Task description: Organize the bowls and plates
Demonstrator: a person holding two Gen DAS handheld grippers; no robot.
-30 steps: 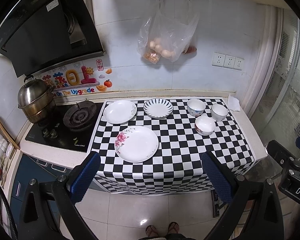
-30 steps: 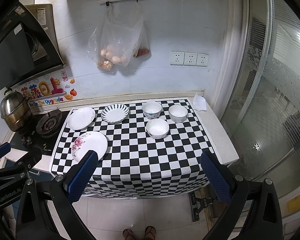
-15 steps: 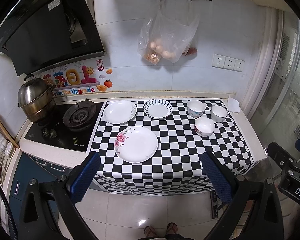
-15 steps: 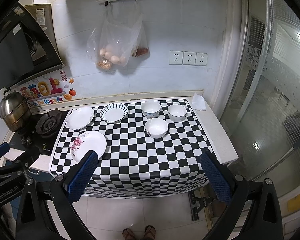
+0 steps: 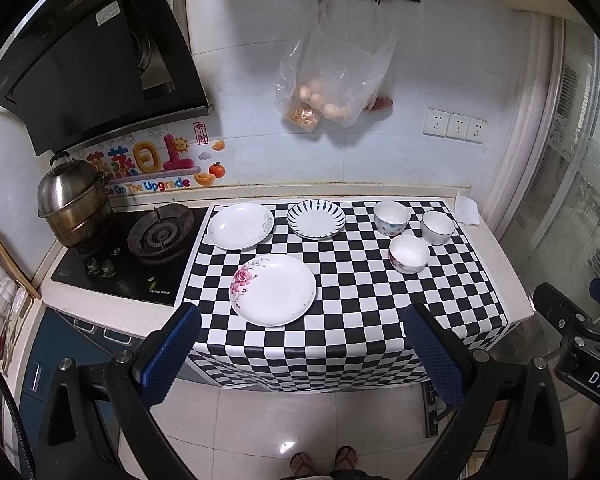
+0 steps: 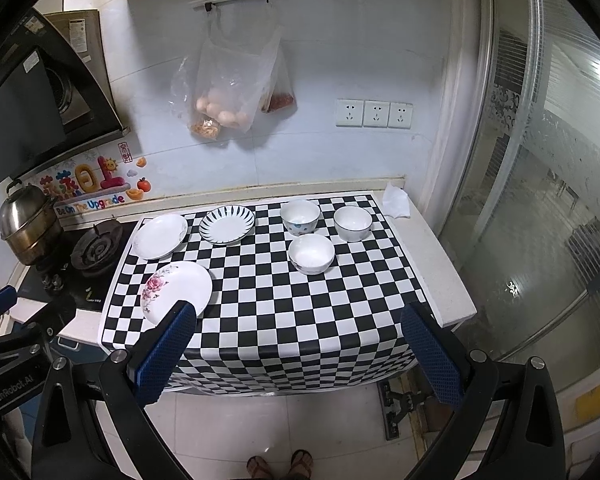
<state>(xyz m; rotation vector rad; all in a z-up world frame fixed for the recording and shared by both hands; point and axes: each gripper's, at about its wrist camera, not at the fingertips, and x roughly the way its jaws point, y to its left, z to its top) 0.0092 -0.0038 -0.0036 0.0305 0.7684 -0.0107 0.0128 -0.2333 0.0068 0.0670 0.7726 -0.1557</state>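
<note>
On the checkered counter [image 5: 352, 304] lie a flowered plate [image 5: 273, 290] near the front, a plain white plate [image 5: 240, 225] and a blue-striped plate [image 5: 316, 219] at the back. Three bowls stand to the right: a blue-patterned bowl [image 5: 391, 218], a dark-rimmed bowl [image 5: 437, 227] and a white bowl [image 5: 409, 253] in front. The same pieces show in the right wrist view, with the flowered plate [image 6: 176, 290] partly behind a finger. My left gripper [image 5: 300, 352] and right gripper [image 6: 298, 350] are both open and empty, held in front of the counter above the floor.
A gas hob [image 5: 160, 234] with a steel pot [image 5: 73, 208] sits left of the cloth. A range hood [image 5: 88, 64] hangs above it. A bag of food [image 5: 332, 92] hangs on the wall. A crumpled tissue [image 5: 466, 210] lies at the back right. A glass door [image 6: 540, 220] is at right.
Both grippers have drifted slightly; the view shifts a little. Nothing on the counter has moved.
</note>
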